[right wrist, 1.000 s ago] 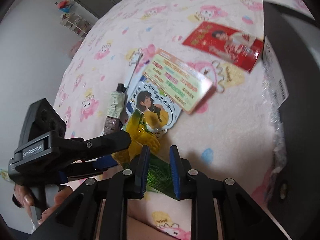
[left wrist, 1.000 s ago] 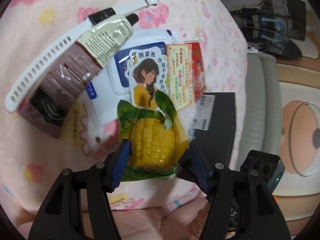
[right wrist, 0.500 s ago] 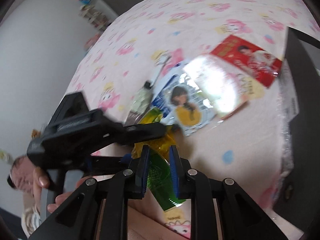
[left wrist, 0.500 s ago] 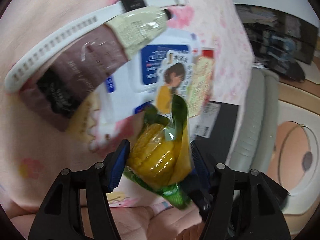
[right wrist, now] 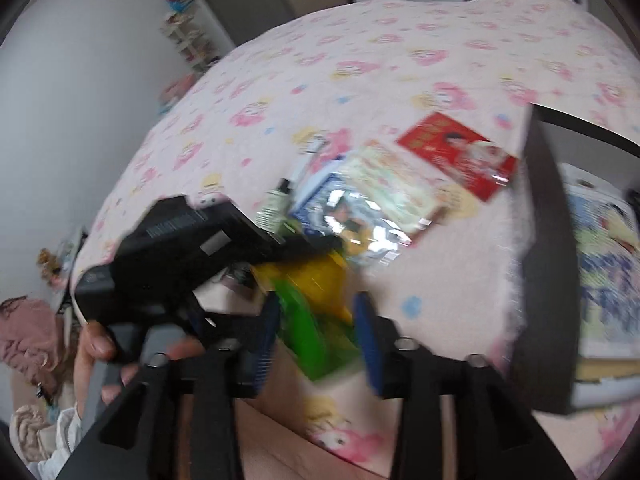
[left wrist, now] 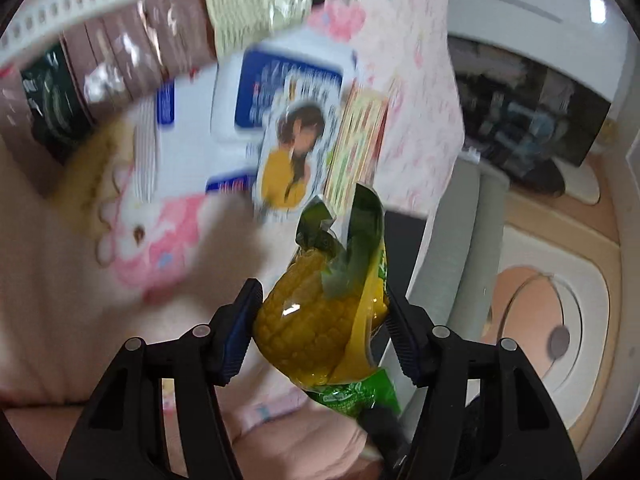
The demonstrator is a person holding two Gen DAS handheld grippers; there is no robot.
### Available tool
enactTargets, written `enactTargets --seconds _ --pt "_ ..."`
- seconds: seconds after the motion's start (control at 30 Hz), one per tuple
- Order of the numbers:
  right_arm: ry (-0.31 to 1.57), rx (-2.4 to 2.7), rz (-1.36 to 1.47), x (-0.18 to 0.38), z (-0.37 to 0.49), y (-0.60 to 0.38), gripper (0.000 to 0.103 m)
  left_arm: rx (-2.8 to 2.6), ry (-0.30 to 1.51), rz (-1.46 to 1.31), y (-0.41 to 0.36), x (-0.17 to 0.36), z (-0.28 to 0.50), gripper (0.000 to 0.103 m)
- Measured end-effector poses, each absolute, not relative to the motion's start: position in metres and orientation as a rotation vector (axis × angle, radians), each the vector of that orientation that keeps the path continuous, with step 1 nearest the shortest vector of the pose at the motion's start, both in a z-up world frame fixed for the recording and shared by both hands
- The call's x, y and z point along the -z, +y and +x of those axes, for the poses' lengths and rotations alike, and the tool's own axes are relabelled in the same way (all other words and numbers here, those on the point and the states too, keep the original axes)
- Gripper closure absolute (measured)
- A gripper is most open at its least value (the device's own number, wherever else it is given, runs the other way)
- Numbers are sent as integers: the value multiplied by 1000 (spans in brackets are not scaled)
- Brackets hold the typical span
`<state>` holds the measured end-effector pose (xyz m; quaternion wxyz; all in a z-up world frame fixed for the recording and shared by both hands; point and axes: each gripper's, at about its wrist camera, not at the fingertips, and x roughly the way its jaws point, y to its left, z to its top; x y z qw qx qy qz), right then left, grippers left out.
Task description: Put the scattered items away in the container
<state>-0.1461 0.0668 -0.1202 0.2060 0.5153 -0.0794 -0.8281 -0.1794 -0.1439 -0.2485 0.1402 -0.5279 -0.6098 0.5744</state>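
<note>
My left gripper [left wrist: 322, 326] is shut on a vacuum-packed corn cob [left wrist: 316, 320] in a yellow and green wrapper and holds it tilted above the pink bedspread. In the right wrist view the same corn pack [right wrist: 316, 304] hangs between the pads of my right gripper [right wrist: 320, 332], which stands open around its green end. The black container [right wrist: 544, 260] stands at the right, with printed packets inside. Scattered on the bed lie a girl-print packet [left wrist: 294, 164], a blue and white pouch [left wrist: 280, 88], a brown tube [left wrist: 132, 56], a white strap [left wrist: 92, 12] and a red packet [right wrist: 460, 156].
The bedspread [right wrist: 360, 72] stretches far back and left. The bed's edge and a grey bed frame [left wrist: 456, 240] lie to the right in the left wrist view, with floor mats beyond. A person's hand [right wrist: 104, 344] holds the left gripper's handle.
My left gripper has lifted the corn pack off the bed and tilted it right. My right gripper, shut on the green end before, has opened.
</note>
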Motion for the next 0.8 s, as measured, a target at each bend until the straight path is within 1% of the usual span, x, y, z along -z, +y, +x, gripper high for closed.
enactTargets --seconds 0.03,0.13,0.23,0.3,0.33,0.37,0.47,0.57,0.67,0.73,0.8 --pt "-223 2308 1459 125 -145 69 49 -1705 -1747 -1556 -146 248 -179 41" --pt "-226 2294 1542 146 -144 73 49 -1694 -1709 -1683 -138 258 -176 41" --pt "-188 2301 1569 158 -144 70 49 -1673 -1675 -1655 -132 254 -178 42" --pt "-158 2307 1582 166 -145 68 56 -1704 -1632 -1626 -131 248 -181 42" --pt "-143 2310 1589 169 -145 66 67 -1709 -1614 -1625 -128 246 -182 42" --pt "-128 2313 1595 173 -145 65 73 -1704 -1605 -1632 -124 247 -183 42" --pt "-82 2321 1614 184 -146 62 81 -1678 -1596 -1655 -123 248 -182 42" --pt "-82 2350 1623 188 -148 64 82 -1695 -1550 -1590 -120 237 -184 42" --pt "-119 2423 1588 176 -153 73 82 -1793 -1471 -1505 -120 220 -190 44" --pt "-146 2458 1570 164 -156 79 81 -1918 -1399 -1557 -119 216 -191 44" --pt "-203 2448 1586 157 -156 86 81 -1933 -1408 -1608 -123 223 -191 45"
